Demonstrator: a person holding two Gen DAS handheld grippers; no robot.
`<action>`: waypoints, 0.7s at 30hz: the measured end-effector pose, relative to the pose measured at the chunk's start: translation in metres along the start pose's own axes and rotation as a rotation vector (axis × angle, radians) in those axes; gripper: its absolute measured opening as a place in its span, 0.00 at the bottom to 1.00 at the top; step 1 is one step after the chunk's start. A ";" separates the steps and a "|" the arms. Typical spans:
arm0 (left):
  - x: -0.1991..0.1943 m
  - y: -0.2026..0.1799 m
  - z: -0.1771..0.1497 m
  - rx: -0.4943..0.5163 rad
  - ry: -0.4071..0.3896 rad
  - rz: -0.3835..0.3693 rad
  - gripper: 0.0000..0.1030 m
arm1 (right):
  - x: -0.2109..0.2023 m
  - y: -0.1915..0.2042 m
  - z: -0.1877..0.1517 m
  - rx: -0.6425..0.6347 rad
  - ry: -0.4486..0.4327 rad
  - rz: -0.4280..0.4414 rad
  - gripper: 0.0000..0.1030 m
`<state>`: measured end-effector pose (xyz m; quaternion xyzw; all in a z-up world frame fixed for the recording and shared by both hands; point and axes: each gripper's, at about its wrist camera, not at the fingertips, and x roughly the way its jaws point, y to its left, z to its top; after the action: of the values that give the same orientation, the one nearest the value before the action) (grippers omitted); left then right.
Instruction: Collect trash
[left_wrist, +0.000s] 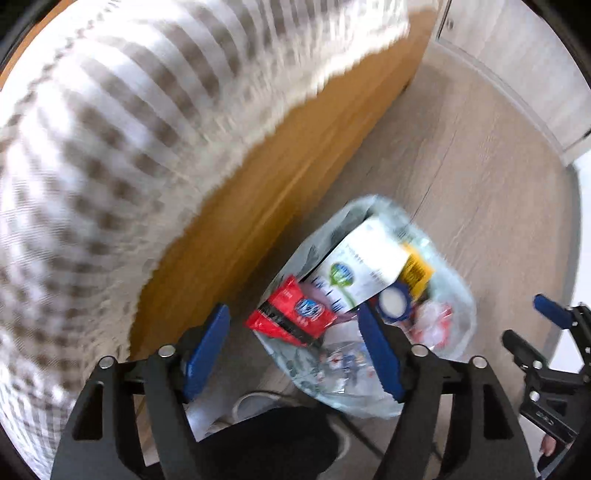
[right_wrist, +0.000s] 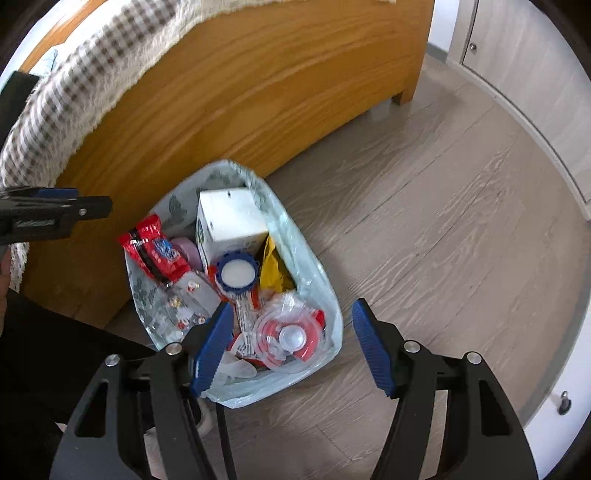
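On the wood-look floor (right_wrist: 443, 206), against the wooden bed frame (right_wrist: 240, 110), stands an open pale trash bag (right_wrist: 306, 266). Inside it: a white carton (right_wrist: 231, 221), a red wrapper (right_wrist: 155, 251), a blue-rimmed lid (right_wrist: 238, 275), a yellow packet (right_wrist: 273, 273) and clear plastic packaging (right_wrist: 291, 336). A checked blanket (right_wrist: 74, 92) overhangs the frame. Left gripper (left_wrist: 295, 354): fingers spread apart above the bag, nothing between them. Right gripper (right_wrist: 291, 354): fingers likewise released, empty, over the bag's near edge.
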<state>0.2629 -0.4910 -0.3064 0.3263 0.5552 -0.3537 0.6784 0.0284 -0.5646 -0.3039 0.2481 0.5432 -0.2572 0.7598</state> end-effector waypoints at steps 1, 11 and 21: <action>-0.010 0.002 -0.001 -0.019 -0.026 -0.025 0.69 | -0.005 0.001 0.003 -0.006 -0.009 -0.010 0.64; -0.145 0.052 -0.029 -0.180 -0.345 -0.092 0.74 | -0.104 0.063 0.058 -0.164 -0.231 -0.054 0.64; -0.294 0.180 -0.145 -0.470 -0.696 0.134 0.88 | -0.218 0.213 0.095 -0.380 -0.506 0.110 0.70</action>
<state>0.2995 -0.2381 -0.0327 0.0591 0.3361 -0.2616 0.9028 0.1748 -0.4423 -0.0483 0.0590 0.3609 -0.1634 0.9163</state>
